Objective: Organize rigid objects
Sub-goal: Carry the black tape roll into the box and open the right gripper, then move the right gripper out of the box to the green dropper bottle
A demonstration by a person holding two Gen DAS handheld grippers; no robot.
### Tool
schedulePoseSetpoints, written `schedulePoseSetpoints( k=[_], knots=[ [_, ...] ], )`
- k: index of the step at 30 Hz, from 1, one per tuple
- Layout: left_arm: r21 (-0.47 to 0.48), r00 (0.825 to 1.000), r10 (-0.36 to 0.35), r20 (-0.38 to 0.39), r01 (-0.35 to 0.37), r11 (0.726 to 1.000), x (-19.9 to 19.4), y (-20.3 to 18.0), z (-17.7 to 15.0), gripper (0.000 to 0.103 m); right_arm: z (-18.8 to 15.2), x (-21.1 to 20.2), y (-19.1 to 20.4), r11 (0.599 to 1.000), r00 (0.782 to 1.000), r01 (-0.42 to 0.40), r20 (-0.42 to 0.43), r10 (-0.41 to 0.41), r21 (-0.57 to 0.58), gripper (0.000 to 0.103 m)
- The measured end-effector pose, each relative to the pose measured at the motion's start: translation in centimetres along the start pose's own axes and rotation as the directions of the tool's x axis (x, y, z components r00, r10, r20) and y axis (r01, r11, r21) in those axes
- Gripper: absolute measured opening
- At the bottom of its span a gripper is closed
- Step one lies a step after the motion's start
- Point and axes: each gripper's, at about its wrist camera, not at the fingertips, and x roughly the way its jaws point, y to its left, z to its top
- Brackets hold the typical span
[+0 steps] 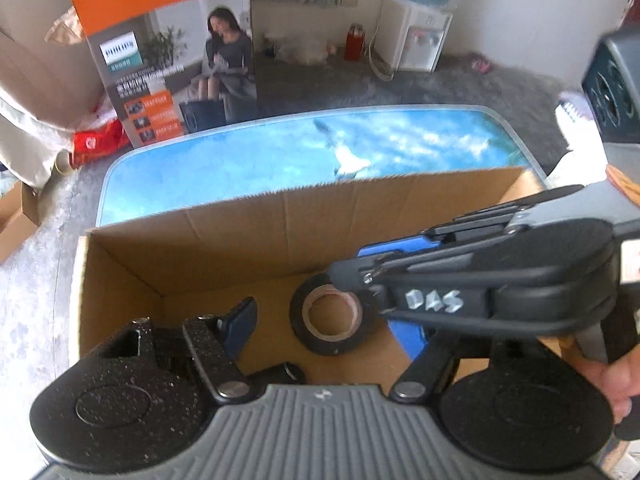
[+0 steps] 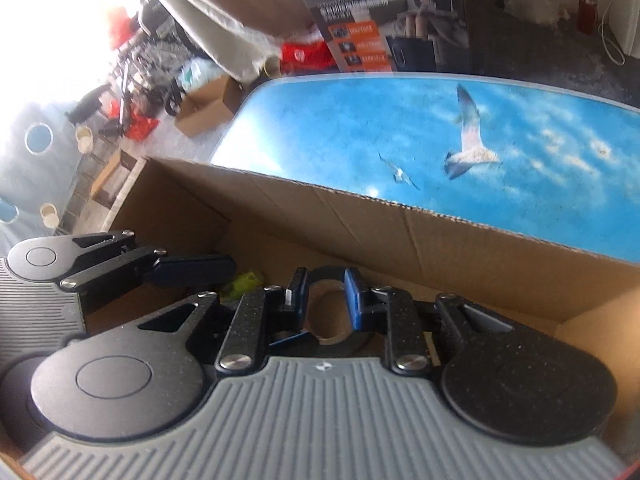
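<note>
A black tape roll [image 1: 331, 314] lies flat on the floor of an open cardboard box [image 1: 280, 224]. My right gripper [image 2: 322, 296] reaches down into the box, its blue-padded fingers on either side of the roll's wall [image 2: 326, 274] without clearly pressing it. In the left wrist view the right gripper [image 1: 376, 280] crosses in from the right over the roll. My left gripper [image 1: 320, 324] is open wide inside the box, left of the roll, and holds nothing. A small green object [image 2: 244, 282] lies on the box floor near the left gripper's finger [image 2: 192, 266].
The box stands on a table with a blue sky and seagull print [image 1: 304, 148]. A tall orange and grey product carton [image 1: 168, 52] stands beyond the table's far left corner. A small dark object [image 1: 286, 372] lies in the box near my left gripper's base.
</note>
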Motion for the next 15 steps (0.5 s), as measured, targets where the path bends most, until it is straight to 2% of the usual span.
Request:
schedulePoseSetpoints(
  k=[3, 6, 12, 15],
  knots=[
    [0.002, 0.998, 0.002, 0.060, -0.002, 1.000, -3.4, -0.3, -1.1, 0.077, -0.9, -3.6, 0.6, 0.999, 0.996, -0.034, 0.079, 0.034, 0.011, 0.020],
    [0.011, 0.993, 0.001, 0.119, -0.003, 1.000, -7.1, -0.8, -2.7, 0.079, -2.8, -8.2, 1.9, 0.999, 0.983, -0.051, 0.174, 0.051, -0.008, 0.020],
    [-0.004, 0.969, -0.025, 0.245, 0.027, 1.000, -13.7, -0.8, -7.9, 0.082, -9.4, -18.1, 4.9, 0.994, 0.929, -0.053, 0.360, 0.083, -0.092, 0.024],
    [-0.010, 0.961, -0.047, 0.274, 0.051, 0.999, -15.2, -1.3, -11.1, 0.082, -13.4, -21.2, 5.9, 0.992, 0.908, -0.040, 0.409, 0.087, -0.123, 0.030]
  ],
)
